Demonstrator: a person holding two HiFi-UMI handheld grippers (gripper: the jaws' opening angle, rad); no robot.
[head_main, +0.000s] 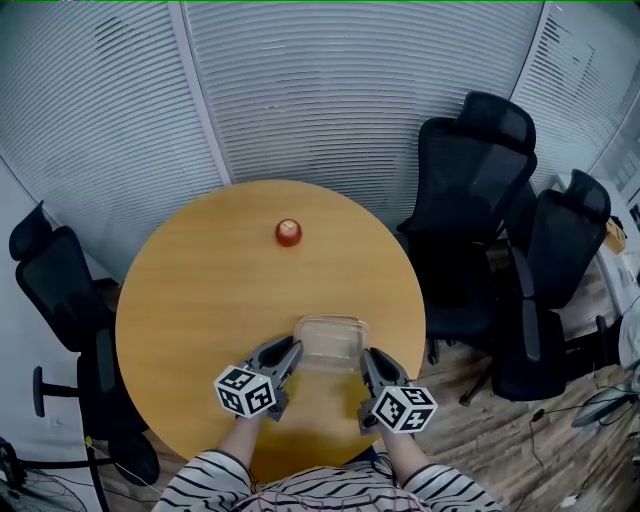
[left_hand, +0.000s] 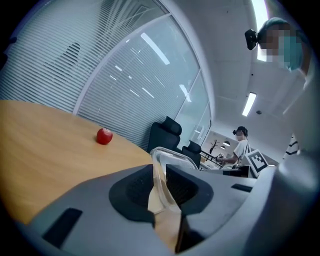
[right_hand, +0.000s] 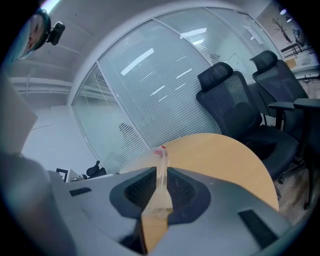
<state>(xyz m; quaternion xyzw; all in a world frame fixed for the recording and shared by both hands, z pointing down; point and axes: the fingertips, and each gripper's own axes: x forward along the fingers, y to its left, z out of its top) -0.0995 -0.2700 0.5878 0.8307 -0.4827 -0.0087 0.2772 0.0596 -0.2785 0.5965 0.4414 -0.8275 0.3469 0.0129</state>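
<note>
Clear rectangular plastic container (head_main: 330, 320) is at the 6 o'clock side of the round wooden surface (head_main: 190, 300); can't tell whether it rests there or is lifted. Left tool (head_main: 291, 352) grips the container's 9 o'clock wall, jaws narrow, thin clear wall pinched between them in the left gripper view. Right tool (head_main: 366, 360) grips the 3 o'clock wall the same way, jaws closed onto the plastic. Small red apple (head_main: 289, 232) lies at 12 o'clock from the container, well apart. Black office chairs (head_main: 470, 200) stand off the surface's 3 o'clock edge.

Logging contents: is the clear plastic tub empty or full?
Empty: only the round wooden table shows through the clear rectangular plastic tub.
</note>
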